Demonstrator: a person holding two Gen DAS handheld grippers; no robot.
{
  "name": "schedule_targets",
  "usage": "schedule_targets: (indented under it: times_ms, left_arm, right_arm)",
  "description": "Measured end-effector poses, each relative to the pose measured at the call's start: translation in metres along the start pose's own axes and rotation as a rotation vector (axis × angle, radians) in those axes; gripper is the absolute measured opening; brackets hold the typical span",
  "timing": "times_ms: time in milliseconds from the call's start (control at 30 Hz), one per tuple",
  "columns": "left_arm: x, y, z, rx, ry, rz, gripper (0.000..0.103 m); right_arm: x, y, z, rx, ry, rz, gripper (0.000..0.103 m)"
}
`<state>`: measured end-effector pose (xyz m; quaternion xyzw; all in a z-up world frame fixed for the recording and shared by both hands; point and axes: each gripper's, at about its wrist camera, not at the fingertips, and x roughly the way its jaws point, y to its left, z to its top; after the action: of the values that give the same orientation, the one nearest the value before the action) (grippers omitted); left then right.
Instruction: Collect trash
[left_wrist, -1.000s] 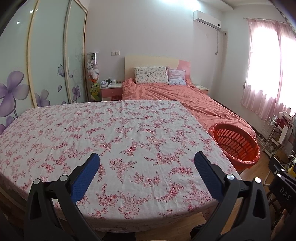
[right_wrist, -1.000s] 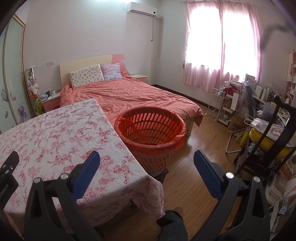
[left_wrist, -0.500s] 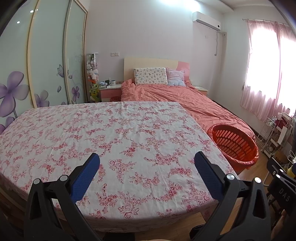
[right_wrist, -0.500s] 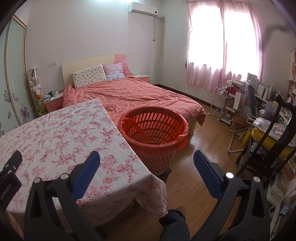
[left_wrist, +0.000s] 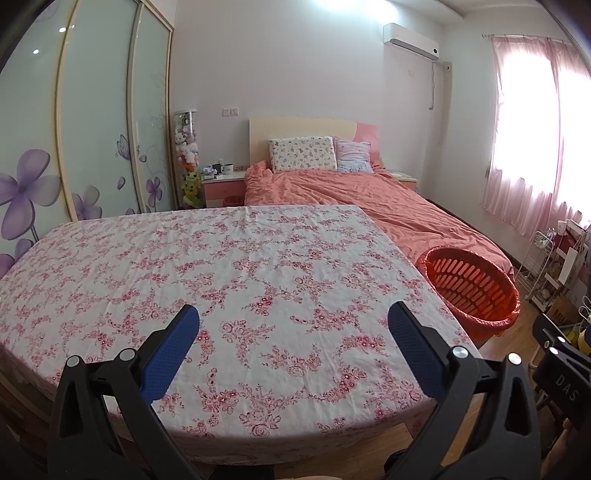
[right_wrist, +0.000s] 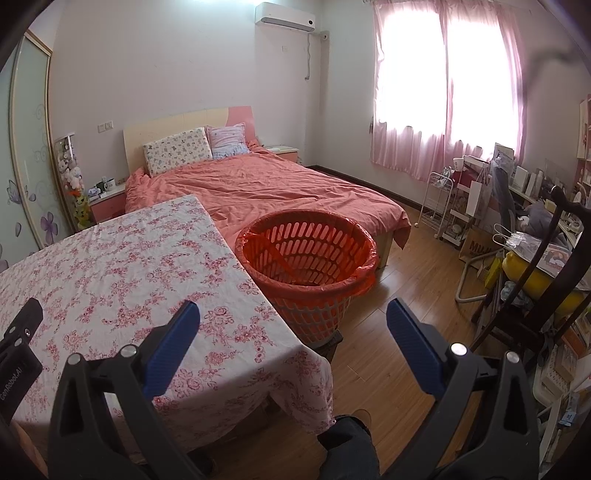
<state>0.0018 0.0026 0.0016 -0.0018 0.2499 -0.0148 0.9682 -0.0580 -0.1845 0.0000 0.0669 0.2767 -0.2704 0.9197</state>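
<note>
An orange slatted basket (right_wrist: 308, 258) lined with an orange bag stands on the floor off the table's right edge; it also shows in the left wrist view (left_wrist: 469, 284). The table (left_wrist: 229, 273) wears a pink floral cloth with nothing on it, and I see no trash. My left gripper (left_wrist: 293, 319) is open and empty, above the table's near edge. My right gripper (right_wrist: 293, 317) is open and empty, above the table's near right corner (right_wrist: 288, 339), short of the basket.
A bed with an orange cover (right_wrist: 266, 184) lies beyond the table and basket. Wardrobe doors (left_wrist: 92, 122) line the left. A white trolley (right_wrist: 439, 203), a dark chair (right_wrist: 535, 288) and a cluttered desk stand on the right. Wood floor (right_wrist: 399, 280) runs beside the basket.
Both grippers have drawn back and risen slightly, so the table and basket sit a little farther and lower in view. Both stay open and empty.
</note>
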Motion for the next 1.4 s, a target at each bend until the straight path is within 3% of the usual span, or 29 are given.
schedule_targets:
  times_ms: [267,1400]
  left_arm:
    - [-0.0002,-0.0058,0.0003,0.044,-0.017,0.063,0.101]
    - [-0.0019,-0.0075,0.0012,0.035,-0.008,0.047,0.101]
  right_arm:
    - [0.0003,0.0005,-0.0005,0.000,0.001,0.000,0.099]
    - [0.0009,0.0001,-0.0012,0.000,0.002,-0.001,0.099]
